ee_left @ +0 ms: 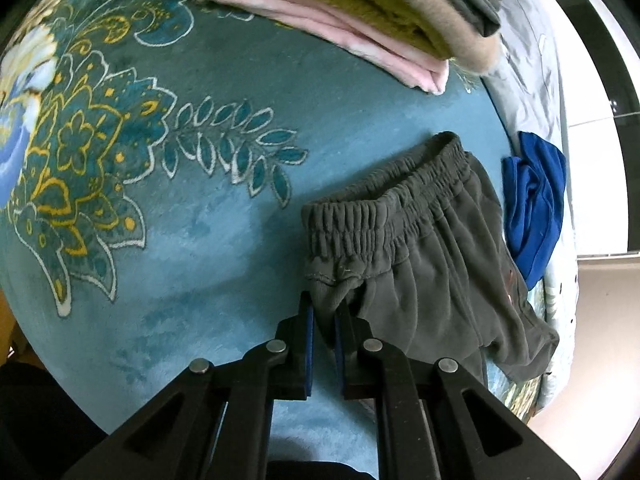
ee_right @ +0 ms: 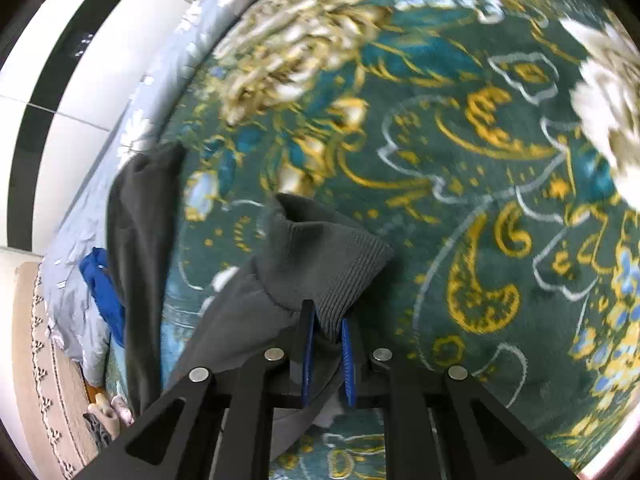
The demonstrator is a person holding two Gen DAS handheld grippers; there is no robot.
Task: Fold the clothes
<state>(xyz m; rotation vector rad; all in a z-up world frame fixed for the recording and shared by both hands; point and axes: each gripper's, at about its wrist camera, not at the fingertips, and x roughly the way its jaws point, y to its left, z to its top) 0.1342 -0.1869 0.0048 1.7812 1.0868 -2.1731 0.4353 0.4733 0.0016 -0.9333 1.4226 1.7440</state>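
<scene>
Grey-green sweatpants (ee_left: 420, 248) lie on a teal floral blanket (ee_left: 200, 200). In the left wrist view their elastic waistband (ee_left: 384, 196) points up and left. My left gripper (ee_left: 326, 312) is shut on the fabric just below the waistband's near corner. In the right wrist view a ribbed cuff (ee_right: 332, 264) of the same sweatpants bulges ahead of the fingers, and my right gripper (ee_right: 328, 320) is shut on it. The other trouser leg (ee_right: 140, 240) trails off to the left. The blue pads (ee_right: 307, 344) pinch cloth.
A stack of folded clothes (ee_left: 360, 12) in pink, olive, beige and grey sits at the top of the left wrist view. A blue garment (ee_left: 536, 200) lies crumpled at the bed's edge on a pale sheet (ee_left: 532, 80). Floor and a patterned rug (ee_right: 44, 360) lie beyond.
</scene>
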